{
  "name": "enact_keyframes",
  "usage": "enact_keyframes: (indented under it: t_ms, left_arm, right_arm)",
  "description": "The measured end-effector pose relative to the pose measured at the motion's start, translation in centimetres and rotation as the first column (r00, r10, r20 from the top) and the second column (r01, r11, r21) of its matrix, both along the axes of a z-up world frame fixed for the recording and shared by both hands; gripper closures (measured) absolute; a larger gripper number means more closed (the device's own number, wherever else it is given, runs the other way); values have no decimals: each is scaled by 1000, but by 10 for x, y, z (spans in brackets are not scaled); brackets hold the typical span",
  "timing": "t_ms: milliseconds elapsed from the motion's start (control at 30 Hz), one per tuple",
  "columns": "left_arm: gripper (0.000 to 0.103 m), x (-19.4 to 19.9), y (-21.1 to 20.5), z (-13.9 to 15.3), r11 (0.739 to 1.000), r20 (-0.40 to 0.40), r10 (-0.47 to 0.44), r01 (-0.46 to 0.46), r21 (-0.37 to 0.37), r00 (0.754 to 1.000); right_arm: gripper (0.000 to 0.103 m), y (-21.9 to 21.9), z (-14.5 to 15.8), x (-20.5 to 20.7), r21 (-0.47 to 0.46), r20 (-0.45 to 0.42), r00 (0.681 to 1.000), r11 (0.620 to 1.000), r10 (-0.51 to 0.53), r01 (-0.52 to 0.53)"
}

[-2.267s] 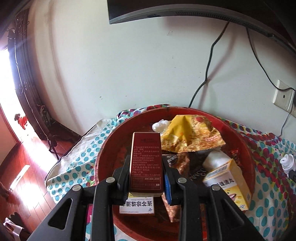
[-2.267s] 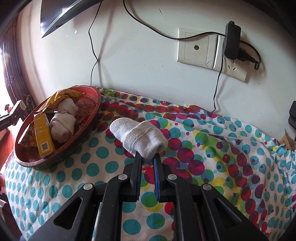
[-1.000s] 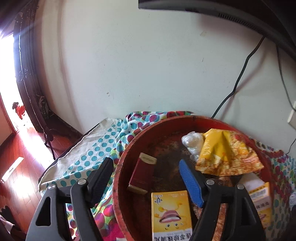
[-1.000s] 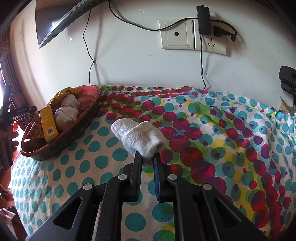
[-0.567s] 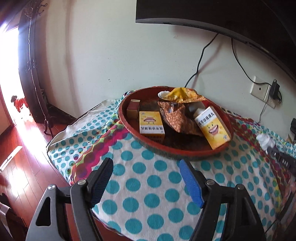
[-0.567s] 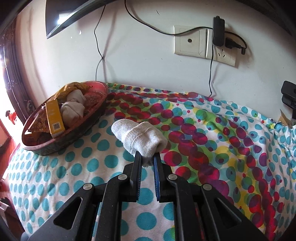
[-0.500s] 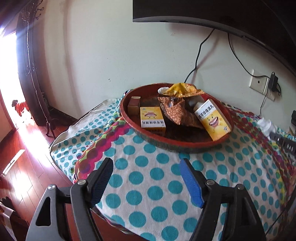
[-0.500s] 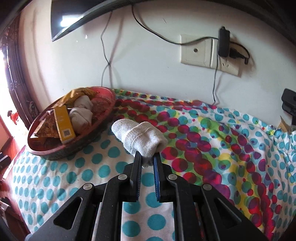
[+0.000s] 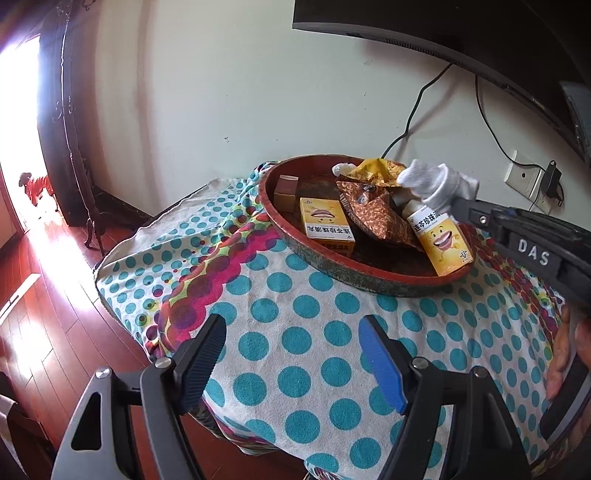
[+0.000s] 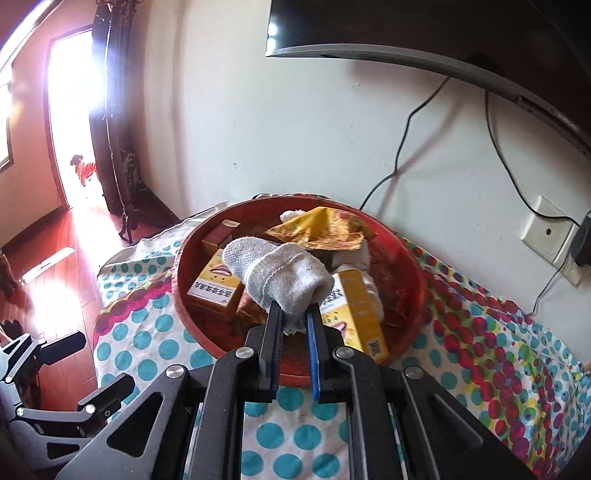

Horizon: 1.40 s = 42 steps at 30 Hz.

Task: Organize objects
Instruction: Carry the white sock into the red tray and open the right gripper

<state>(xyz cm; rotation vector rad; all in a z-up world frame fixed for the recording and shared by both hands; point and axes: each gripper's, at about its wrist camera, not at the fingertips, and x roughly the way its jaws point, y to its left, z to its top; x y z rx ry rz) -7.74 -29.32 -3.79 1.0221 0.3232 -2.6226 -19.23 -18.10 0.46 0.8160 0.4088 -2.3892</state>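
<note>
A round red tray (image 9: 328, 271) (image 10: 413, 295) sits on a polka-dot cloth near the wall. It holds two yellow boxes (image 9: 325, 225) (image 9: 439, 236), a dark red box (image 9: 285, 188), brown and yellow wrappers (image 9: 373, 214) and white socks (image 10: 360, 254). My right gripper (image 10: 295, 317) is shut on a rolled white sock (image 10: 277, 275) and holds it above the tray; this sock also shows in the left wrist view (image 9: 439, 182). My left gripper (image 9: 291, 339) is open and empty over the cloth, in front of the tray.
The polka-dot cloth (image 9: 295, 332) covers the table, with its left edge dropping to a red wooden floor (image 9: 44, 295). A monitor (image 9: 443, 33) hangs above. Cables and a wall socket (image 10: 546, 232) are on the wall at the right.
My left gripper let go of the dark red box in the tray, opened and drew back. My right gripper carried the white sock left, from over the cloth to above the tray.
</note>
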Motion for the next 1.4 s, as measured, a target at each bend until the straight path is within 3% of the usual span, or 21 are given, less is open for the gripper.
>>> enact_keyframes:
  t_ms: [500,767,867,967,1067,1133,1400]
  left_arm:
    - [27,-1,-19,-6,999,3,29,-29,15,1000]
    - [27,-3,-19,-12,1000,11,26,-26,16,1000]
    - [27,-4,-17,-12,1000,13,21,-21,13,1000]
    - [27,-6,-14,-12,1000,12,13,-13,4,1000]
    - [27,-6,-9,-11,1000,13,5,-5,-4,1000]
    - [27,-5,-7,-10,1000,11,5,-5,-9,1000]
    - [27,-3,2,-2,999,2,5,-4,-38,1000]
  right_arm:
    - [92,-50,-47,-12,86,31,999,996,14,-17]
    - [91,-60,-62,-66,175,62,995,982,-79,67]
    - [90,-53,-62,-73,145,91,993,988,-72,58]
    - [84,-45,-60,-64,123,92,994,991,-57,45]
    - [62,-41,-58,-50,105,67,997,994,-49,42]
    - [22,-38,-53,-41,86,42,998,995,-50,46]
    - [11,-16,-23,-4,0,-15,999,999,-52,52]
